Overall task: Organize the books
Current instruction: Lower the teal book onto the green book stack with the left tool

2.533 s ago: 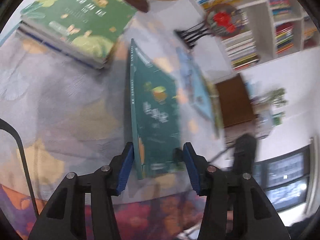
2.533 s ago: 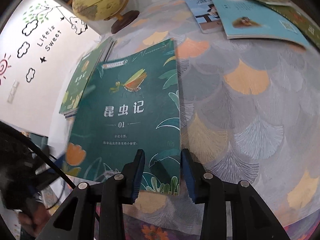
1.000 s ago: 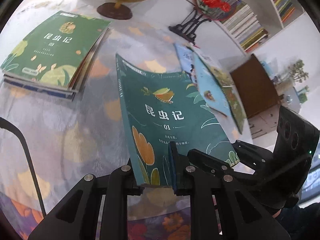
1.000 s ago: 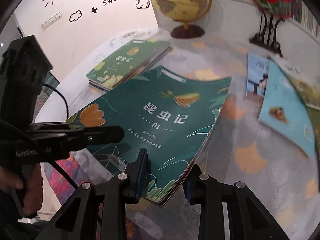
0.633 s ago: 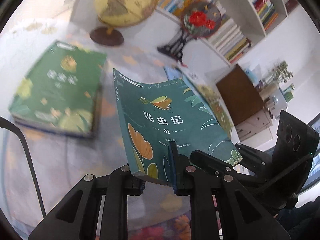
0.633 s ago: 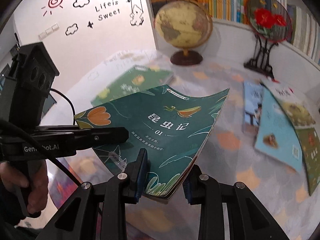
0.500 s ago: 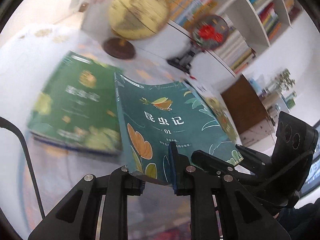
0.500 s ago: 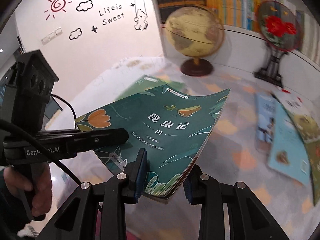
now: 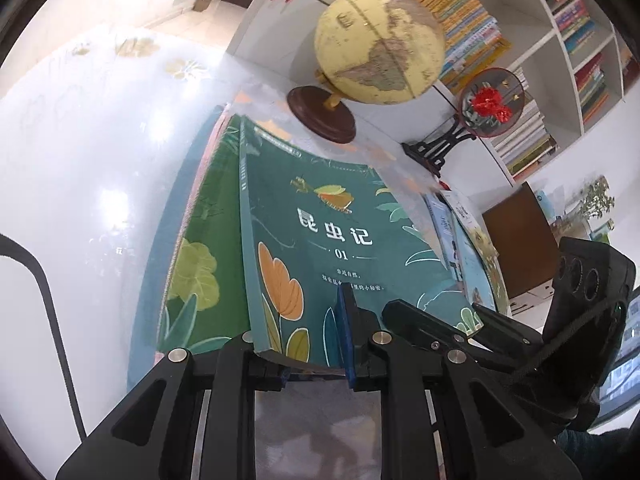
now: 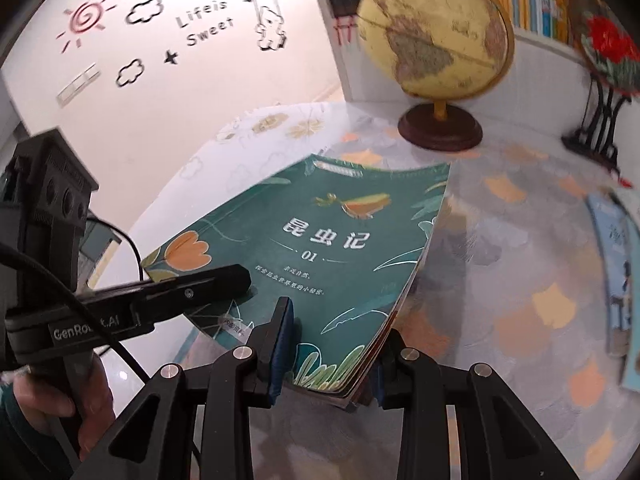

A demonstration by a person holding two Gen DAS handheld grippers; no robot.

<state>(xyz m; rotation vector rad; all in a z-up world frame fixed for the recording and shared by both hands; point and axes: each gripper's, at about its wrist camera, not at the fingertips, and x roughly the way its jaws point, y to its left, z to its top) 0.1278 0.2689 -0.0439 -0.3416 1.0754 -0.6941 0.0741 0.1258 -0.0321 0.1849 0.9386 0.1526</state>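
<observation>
Both my tongs clench one teal book (image 9: 340, 240) by its near edge — left gripper (image 9: 312, 356) at the spine corner, right gripper (image 10: 328, 356) at the page corner — holding it over the green stack (image 9: 192, 264) at nine o'clock. I judge the risk a skewed landing: the soft cover sags between two grips, so uneven release could fan the pages or nudge the pile. The globe (image 9: 376, 44) crowds twelve o'clock; loose books (image 10: 616, 280) lie at three; open tablecloth (image 10: 520, 320) remains between
</observation>
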